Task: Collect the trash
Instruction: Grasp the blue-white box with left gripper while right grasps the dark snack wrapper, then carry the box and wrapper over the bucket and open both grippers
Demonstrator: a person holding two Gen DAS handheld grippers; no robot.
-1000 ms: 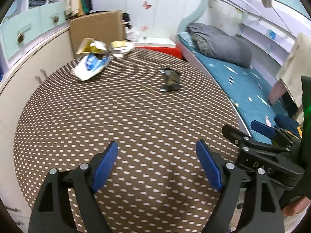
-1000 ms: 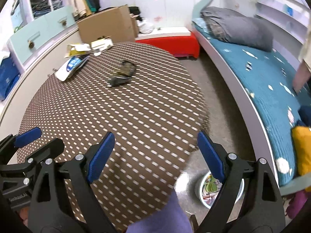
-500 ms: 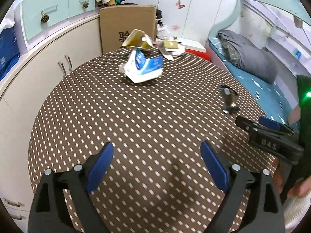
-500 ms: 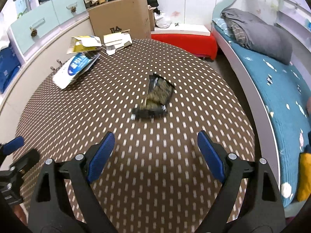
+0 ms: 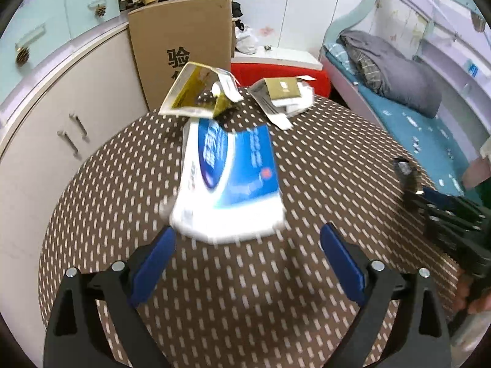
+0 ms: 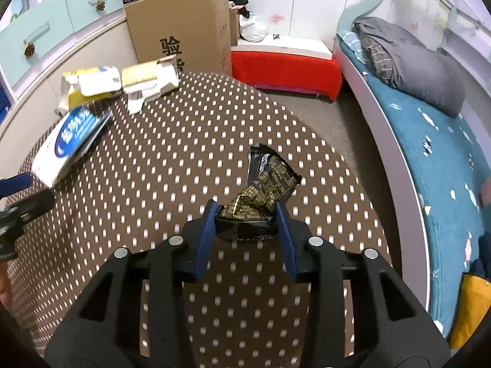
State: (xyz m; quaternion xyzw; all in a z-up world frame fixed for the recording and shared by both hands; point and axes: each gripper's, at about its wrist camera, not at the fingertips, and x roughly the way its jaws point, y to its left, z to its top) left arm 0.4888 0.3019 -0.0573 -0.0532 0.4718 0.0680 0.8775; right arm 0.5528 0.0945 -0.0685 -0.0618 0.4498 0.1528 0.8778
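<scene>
- A round worktop (image 6: 190, 159) covered in brown cloth with white dots.
- A tall cardboard box (image 6: 181, 27) printed with black characters stands behind it.
- A red bench (image 6: 288, 70) with a white top sits by the far wall.
- A bed (image 6: 435, 159) with a teal sheet curves along the right; what looks like a folded grey blanket (image 6: 408, 64) lies on it.
- Pale cabinets (image 5: 61, 98) line the left.

The table (image 6: 307, 141) wears a matt woven cloth, brown with pale flecks. The wrapper (image 6: 270, 181) is glossy, crinkled foil — black and gold. Upper left, the blue-and-white box (image 5: 230, 184) looks like smooth printed card; the carton (image 5: 184, 46) behind — plain rough cardboard.
</scene>
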